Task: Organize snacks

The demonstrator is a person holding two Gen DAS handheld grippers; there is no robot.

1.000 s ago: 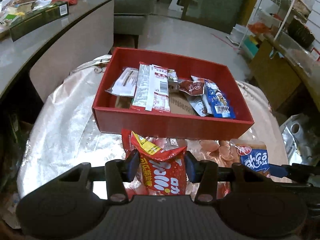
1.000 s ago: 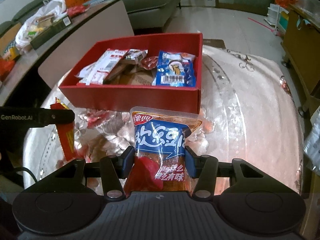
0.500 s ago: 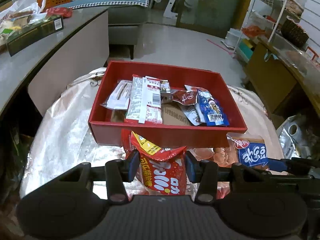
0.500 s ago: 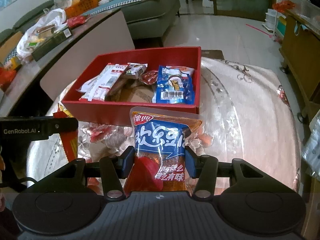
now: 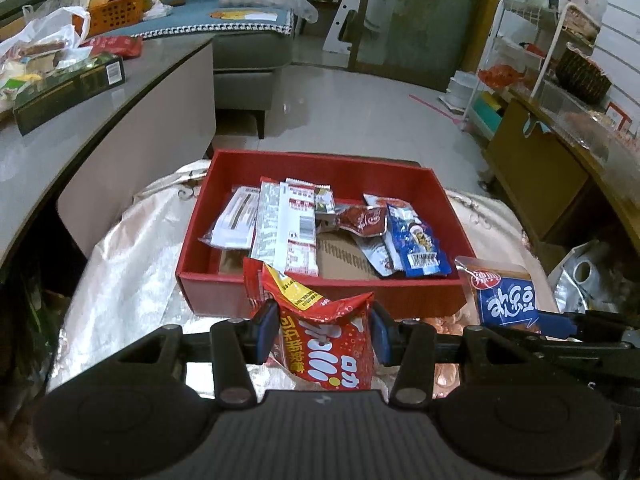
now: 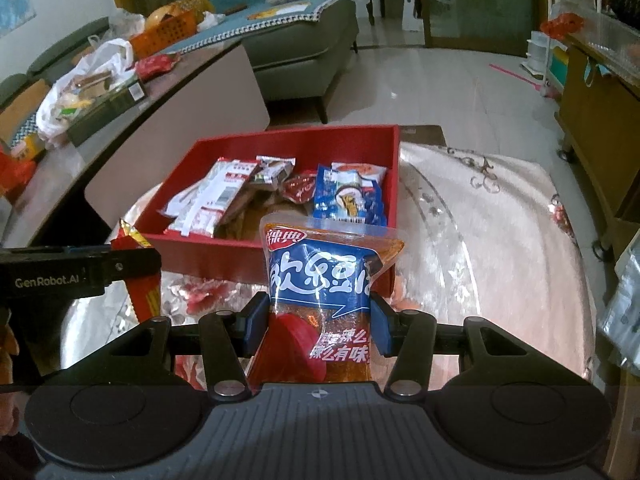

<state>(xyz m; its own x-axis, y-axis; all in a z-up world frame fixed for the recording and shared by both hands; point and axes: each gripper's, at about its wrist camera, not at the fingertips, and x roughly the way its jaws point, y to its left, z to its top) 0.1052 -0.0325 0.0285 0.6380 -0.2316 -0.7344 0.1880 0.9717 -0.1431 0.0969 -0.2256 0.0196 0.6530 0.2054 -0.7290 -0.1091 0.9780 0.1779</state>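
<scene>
Left gripper [image 5: 322, 330] clamps a red snack packet [image 5: 326, 346], right gripper [image 6: 316, 322] a blue snack pouch [image 6: 320, 280], both held just short of the red box [image 5: 320, 292] on the tabletop; next, probably carry each over the near wall and release

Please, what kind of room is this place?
Most likely a living room at home: a grey sofa stands on a tiled floor, and a low table under a shiny cloth holds a red box of snacks.
</scene>
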